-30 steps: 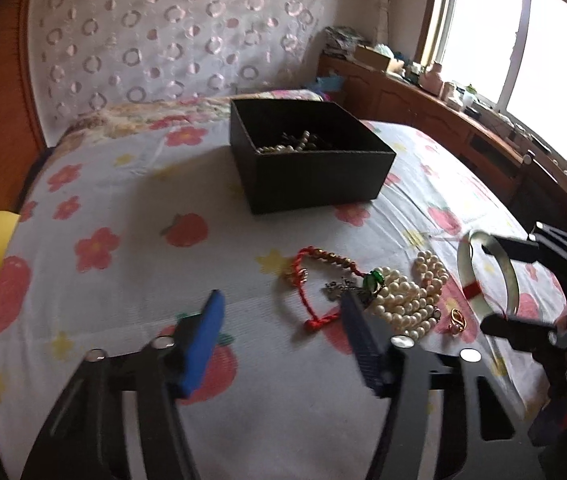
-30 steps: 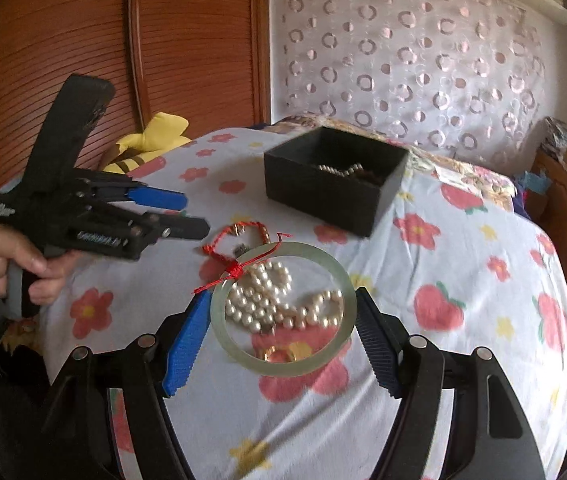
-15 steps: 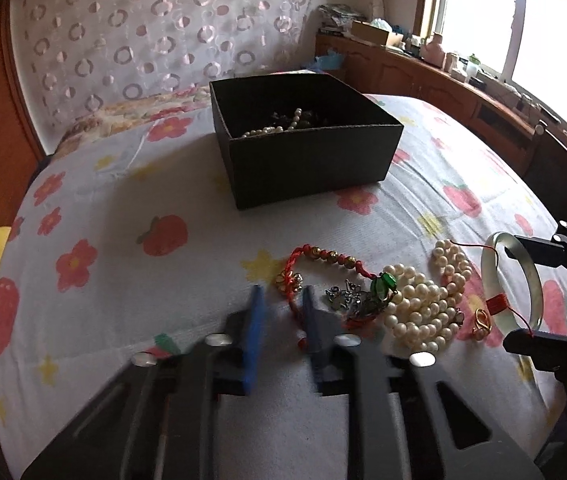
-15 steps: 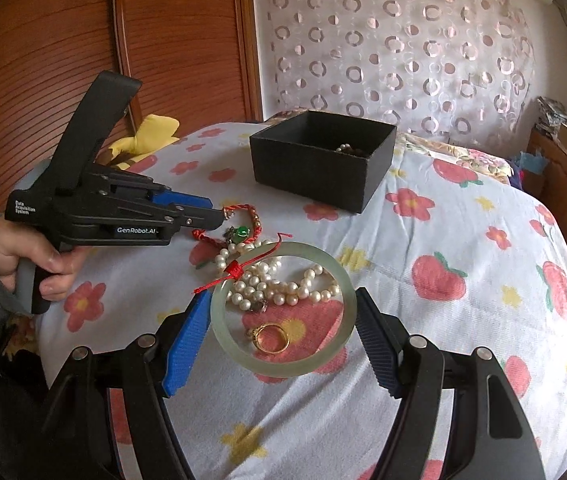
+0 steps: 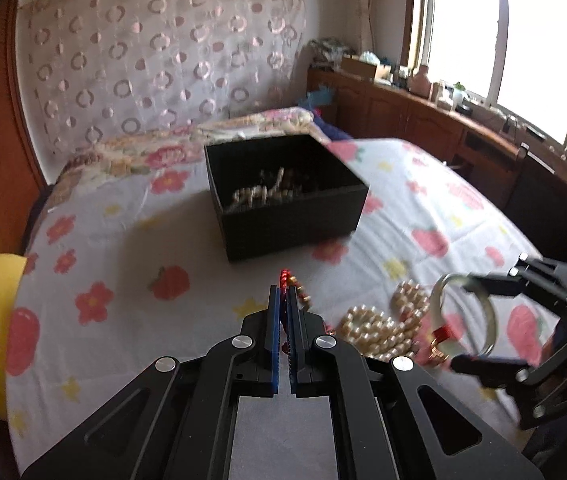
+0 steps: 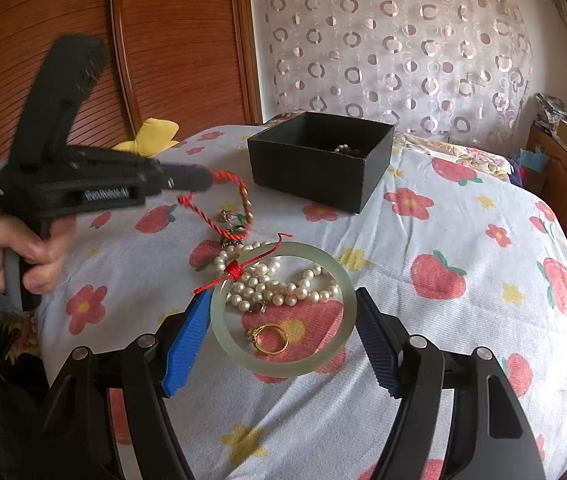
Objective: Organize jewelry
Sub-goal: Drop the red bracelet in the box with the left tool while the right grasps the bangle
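Carry the red cord bracelet (image 6: 230,208) clear of the bedspread (image 6: 443,216) before moving to the black box (image 6: 323,160), so its trailing loop does not snag the pearl necklace (image 6: 279,284). The left gripper (image 5: 283,292) has its jaws pressed together on the cord (beads and a green charm hang below). The right gripper (image 6: 283,320) pinches a pale green bangle (image 6: 343,276) across its width, near the bed's front edge, above a gold ring (image 6: 271,340).
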The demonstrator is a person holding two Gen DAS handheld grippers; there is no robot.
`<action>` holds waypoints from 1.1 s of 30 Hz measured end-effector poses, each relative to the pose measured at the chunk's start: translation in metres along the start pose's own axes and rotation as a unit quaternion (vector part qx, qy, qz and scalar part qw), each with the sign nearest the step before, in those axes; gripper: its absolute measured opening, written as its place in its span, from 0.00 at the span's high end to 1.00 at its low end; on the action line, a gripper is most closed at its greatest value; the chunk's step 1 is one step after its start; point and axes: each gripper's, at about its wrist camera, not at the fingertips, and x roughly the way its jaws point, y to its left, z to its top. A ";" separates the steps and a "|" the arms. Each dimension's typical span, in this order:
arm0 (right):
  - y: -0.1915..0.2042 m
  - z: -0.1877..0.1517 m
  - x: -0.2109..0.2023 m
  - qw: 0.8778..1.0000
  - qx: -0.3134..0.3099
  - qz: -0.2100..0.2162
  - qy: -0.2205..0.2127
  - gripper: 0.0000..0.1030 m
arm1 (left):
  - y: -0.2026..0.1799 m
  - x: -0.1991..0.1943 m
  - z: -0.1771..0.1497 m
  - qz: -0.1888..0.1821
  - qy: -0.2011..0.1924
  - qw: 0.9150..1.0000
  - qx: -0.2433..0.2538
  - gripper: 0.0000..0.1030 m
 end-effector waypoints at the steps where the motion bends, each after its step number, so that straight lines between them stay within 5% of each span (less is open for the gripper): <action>1: 0.000 0.000 0.000 1.000 0.000 -0.001 0.000 0.28 | 0.000 -0.003 0.003 0.000 -0.005 1.000 -0.001 0.98; 33: -0.021 0.075 -0.003 0.998 -0.014 -0.037 -0.042 0.28 | 0.007 0.005 0.076 0.023 -0.050 0.998 -0.015 0.98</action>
